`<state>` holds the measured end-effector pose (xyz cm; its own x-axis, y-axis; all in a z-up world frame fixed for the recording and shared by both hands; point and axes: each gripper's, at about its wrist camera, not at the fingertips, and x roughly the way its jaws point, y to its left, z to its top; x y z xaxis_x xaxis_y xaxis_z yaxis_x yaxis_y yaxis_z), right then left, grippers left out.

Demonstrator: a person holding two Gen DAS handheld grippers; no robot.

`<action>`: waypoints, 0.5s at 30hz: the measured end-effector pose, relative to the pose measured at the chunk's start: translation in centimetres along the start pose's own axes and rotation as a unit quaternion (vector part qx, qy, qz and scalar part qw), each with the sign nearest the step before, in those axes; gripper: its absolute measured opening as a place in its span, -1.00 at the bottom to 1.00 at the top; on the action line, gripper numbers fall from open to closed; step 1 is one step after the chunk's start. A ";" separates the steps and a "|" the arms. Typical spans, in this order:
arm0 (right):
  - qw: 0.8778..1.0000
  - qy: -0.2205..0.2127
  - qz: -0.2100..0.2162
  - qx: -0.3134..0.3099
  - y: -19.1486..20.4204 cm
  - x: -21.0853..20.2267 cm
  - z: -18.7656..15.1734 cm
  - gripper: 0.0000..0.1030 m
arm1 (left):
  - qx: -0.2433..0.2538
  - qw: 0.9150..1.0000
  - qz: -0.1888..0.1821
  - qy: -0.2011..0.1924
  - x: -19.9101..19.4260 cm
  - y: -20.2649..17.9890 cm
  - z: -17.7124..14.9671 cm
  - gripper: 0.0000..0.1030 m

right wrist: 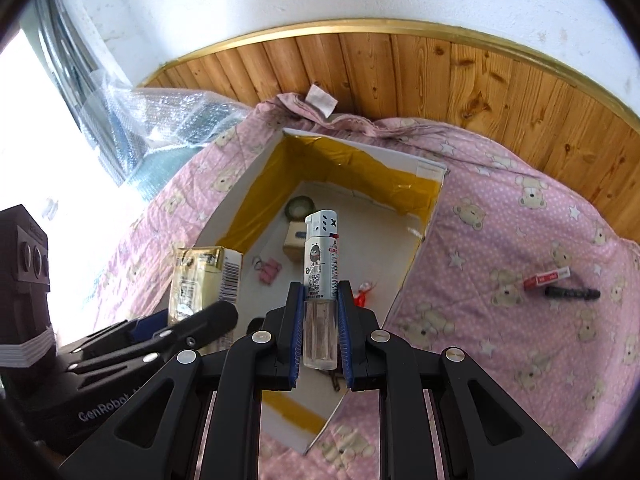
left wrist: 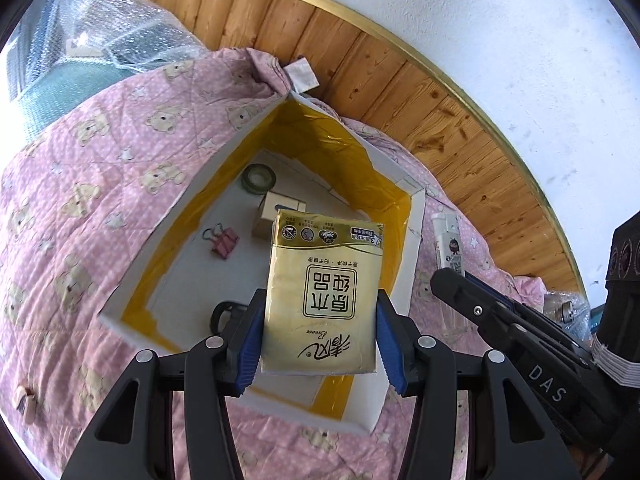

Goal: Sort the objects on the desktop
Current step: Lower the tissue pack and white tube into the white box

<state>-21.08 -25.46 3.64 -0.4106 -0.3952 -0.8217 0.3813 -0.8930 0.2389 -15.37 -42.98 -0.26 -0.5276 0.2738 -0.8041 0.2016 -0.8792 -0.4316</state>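
Note:
My left gripper [left wrist: 320,336] is shut on a gold tissue pack [left wrist: 324,292], held over the open white foam box [left wrist: 132,264] with yellow tape along its inner walls. My right gripper [right wrist: 320,316] is shut on a white lighter [right wrist: 320,280] with a clear base, also above the box [right wrist: 420,264]. The tissue pack [right wrist: 200,280] and the left gripper show at the left of the right wrist view. Inside the box lie a tape roll [left wrist: 259,178], a small cardboard box [left wrist: 272,216], a pink binder clip [left wrist: 224,240] and a small red item [right wrist: 362,292].
The box sits on a pink bear-print quilt [left wrist: 80,200]. On the quilt to the right lie a red-and-white pack [right wrist: 546,278] and a black stick-shaped object [right wrist: 572,293]. Bubble wrap [left wrist: 120,32] is piled at the far left. A wooden panel wall [right wrist: 440,72] runs behind.

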 end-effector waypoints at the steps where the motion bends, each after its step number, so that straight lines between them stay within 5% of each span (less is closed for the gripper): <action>1: 1.000 0.002 -0.001 0.002 -0.3 0.5 0.4 -0.67 | 0.001 1.000 0.000 0.003 0.5 -0.1 0.3 0.01; 15: 1.000 0.009 -0.001 0.012 -3.7 5.1 5.3 -0.67 | 0.025 0.999 -0.004 0.031 8.3 -1.5 5.6 0.01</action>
<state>-28.92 -25.31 1.32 -0.3958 -0.3887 -0.8320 0.3600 -0.8992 0.2488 -24.66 -41.58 -4.03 -0.4763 0.3038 -0.8251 0.1558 -0.8944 -0.4193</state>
